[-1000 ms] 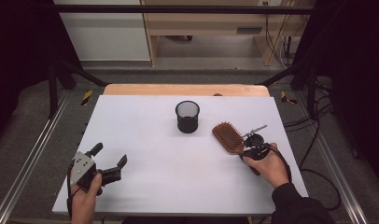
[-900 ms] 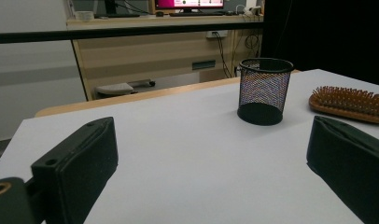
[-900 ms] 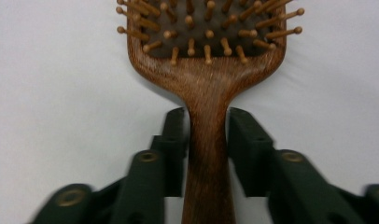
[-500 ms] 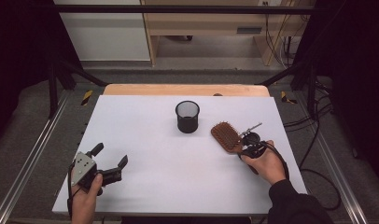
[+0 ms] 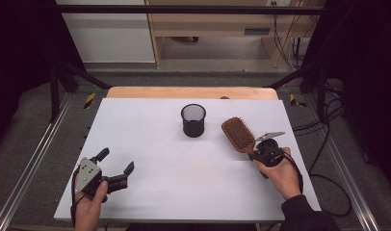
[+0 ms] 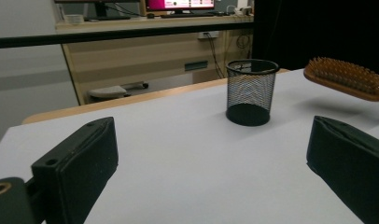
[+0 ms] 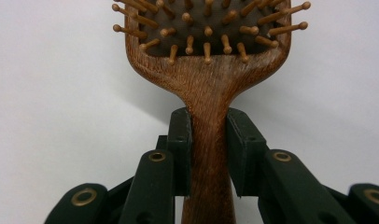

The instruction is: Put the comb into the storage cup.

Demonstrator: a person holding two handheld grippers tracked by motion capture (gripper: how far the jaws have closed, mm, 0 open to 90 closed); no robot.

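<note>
Hairbrush [image 5: 238, 134] raised, head up-left

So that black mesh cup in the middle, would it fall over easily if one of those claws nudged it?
Probably, yes. The mesh pen cup is see-through wire and looks empty, so it is likely light and would slide or tip at a nudge near its rim. Upright, its flat round base should steady it; once on its side it would probably roll across the white table.

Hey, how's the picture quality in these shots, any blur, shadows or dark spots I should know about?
High view: table evenly lit, surroundings dark, image rather soft. Left gripper view: mesh cup fairly sharp, near jaws soft; hairbrush casts a faint shadow. Right gripper view: hairbrush handle sharp between the right gripper jaws, soft shadow to its left.
</note>
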